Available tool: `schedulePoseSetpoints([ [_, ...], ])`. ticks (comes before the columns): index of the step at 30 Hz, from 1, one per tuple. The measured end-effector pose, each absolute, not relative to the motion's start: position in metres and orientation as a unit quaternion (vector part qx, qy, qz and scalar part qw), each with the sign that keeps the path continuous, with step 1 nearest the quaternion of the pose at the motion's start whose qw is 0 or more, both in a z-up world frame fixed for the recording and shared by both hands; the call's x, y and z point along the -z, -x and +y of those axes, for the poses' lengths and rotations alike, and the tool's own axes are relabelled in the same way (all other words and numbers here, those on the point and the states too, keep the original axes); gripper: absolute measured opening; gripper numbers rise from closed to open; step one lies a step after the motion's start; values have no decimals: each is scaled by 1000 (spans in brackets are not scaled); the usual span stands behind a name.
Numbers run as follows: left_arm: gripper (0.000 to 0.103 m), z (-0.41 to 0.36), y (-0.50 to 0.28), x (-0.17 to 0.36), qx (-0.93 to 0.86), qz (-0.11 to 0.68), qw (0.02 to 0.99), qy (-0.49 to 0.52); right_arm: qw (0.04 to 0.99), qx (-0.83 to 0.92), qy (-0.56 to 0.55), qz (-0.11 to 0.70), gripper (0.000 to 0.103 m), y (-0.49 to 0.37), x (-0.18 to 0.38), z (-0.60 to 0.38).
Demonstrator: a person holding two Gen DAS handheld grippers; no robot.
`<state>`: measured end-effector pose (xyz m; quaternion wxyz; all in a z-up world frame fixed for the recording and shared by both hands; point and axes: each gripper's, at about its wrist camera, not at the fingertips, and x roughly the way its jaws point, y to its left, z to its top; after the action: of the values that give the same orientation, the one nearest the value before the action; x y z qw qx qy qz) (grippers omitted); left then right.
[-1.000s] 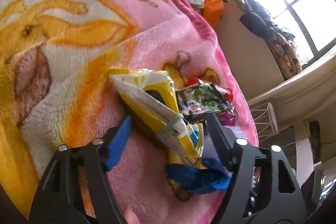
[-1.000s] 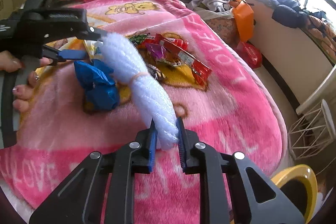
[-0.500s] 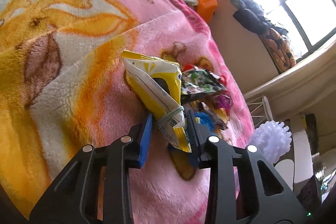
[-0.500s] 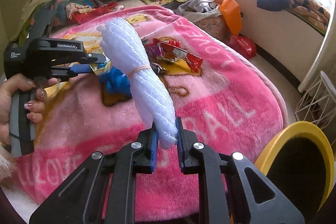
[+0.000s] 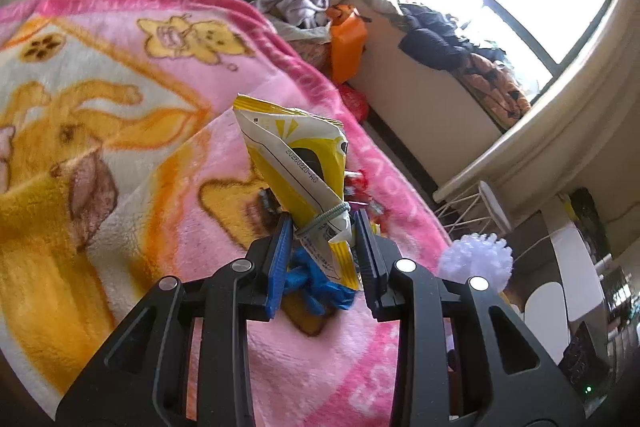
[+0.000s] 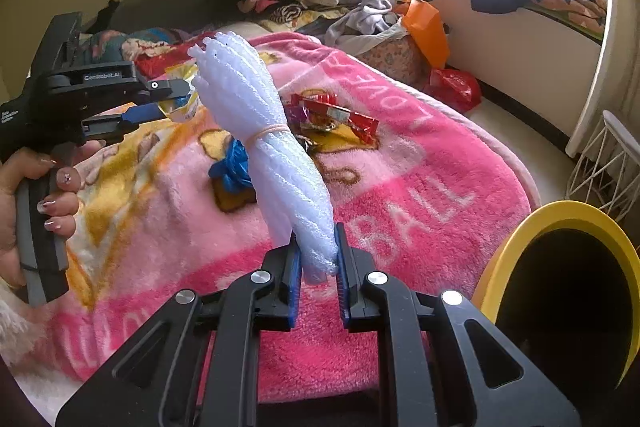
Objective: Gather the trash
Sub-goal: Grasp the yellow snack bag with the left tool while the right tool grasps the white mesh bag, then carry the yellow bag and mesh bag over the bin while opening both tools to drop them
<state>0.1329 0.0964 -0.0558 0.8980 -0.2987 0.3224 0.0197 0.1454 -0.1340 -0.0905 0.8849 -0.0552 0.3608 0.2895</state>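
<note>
Yellow packet (image 5: pixel 300 163), banded at its neck, is up off the blanket (image 5: pixel 120 131), clamped in the left claw (image 5: pixel 322 227), whose jaws have just been closing on it. White foam bundle (image 6: pixel 276 155) is clenched at its lower end in the right claw (image 6: pixel 316 259), standing up over the blanket. Yellow bin (image 6: pixel 560 291) sits just right of the right claw, mouth open. Red wrappers (image 6: pixel 332 115) and a blue wad (image 6: pixel 232 171) lie on the bed. Step: carry to bin, I'd say. Next: right claw over the bin mouth, release; then the left. The long bundle could catch the rim.
</note>
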Motion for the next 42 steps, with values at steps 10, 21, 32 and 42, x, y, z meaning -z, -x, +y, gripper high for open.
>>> schedulePoseSetpoints([
  [10,25,66,-130,38,19,315,906,284,901,-272,35,335,14,-136,71,-152],
  [21,25,32,-127,27,57,311,912,260,918,-240,6,317,14,-130,58,-180],
  [32,25,2,-124,17,87,310,917,236,927,-214,-22,308,14,-125,51,-206],
  [42,25,-15,-123,14,107,308,919,222,931,-197,-37,305,14,-123,50,-224],
])
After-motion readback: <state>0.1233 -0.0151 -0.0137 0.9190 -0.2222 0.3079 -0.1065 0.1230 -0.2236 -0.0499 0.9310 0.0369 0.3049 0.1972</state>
